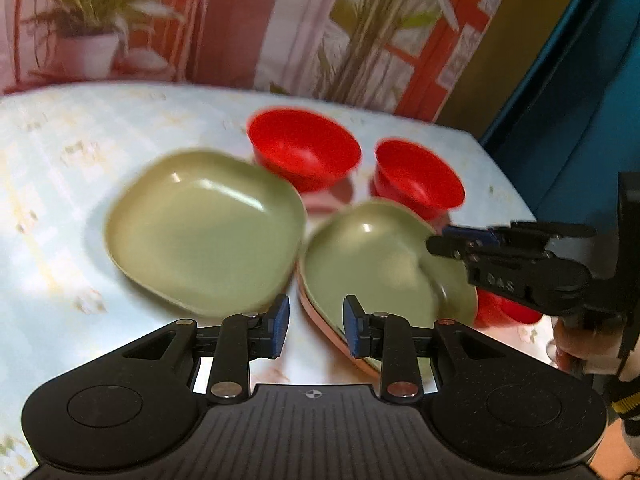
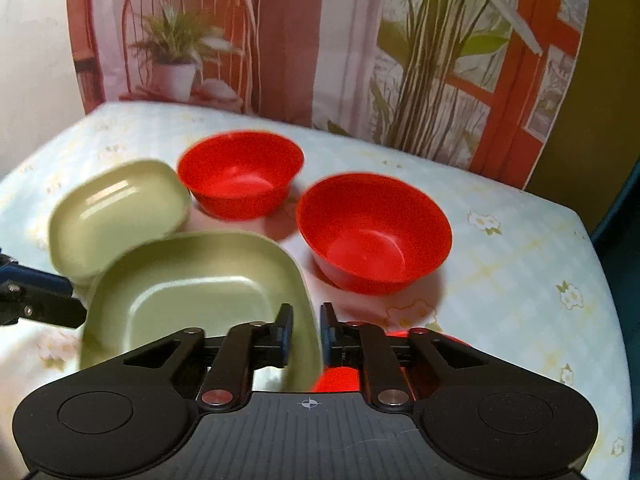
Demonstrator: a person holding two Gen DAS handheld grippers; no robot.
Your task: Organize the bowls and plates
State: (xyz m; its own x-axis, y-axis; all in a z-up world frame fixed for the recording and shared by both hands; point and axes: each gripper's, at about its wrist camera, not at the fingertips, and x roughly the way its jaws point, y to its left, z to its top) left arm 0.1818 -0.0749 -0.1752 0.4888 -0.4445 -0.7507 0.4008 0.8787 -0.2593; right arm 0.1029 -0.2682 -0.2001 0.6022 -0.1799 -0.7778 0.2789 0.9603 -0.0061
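Two green square plates and three red bowls are on the table. The left green plate lies flat. The right green plate is tilted, and a pinkish edge shows beneath its near rim. My right gripper is shut on that plate's right rim. In the right wrist view the same plate has its rim filling the narrow gap of the right gripper. My left gripper hangs open just in front of both plates, with only table between its fingers.
Two red bowls stand behind the plates. A third red bowl sits beneath the right gripper. A floral cloth covers the table. A printed backdrop rises at the far edge.
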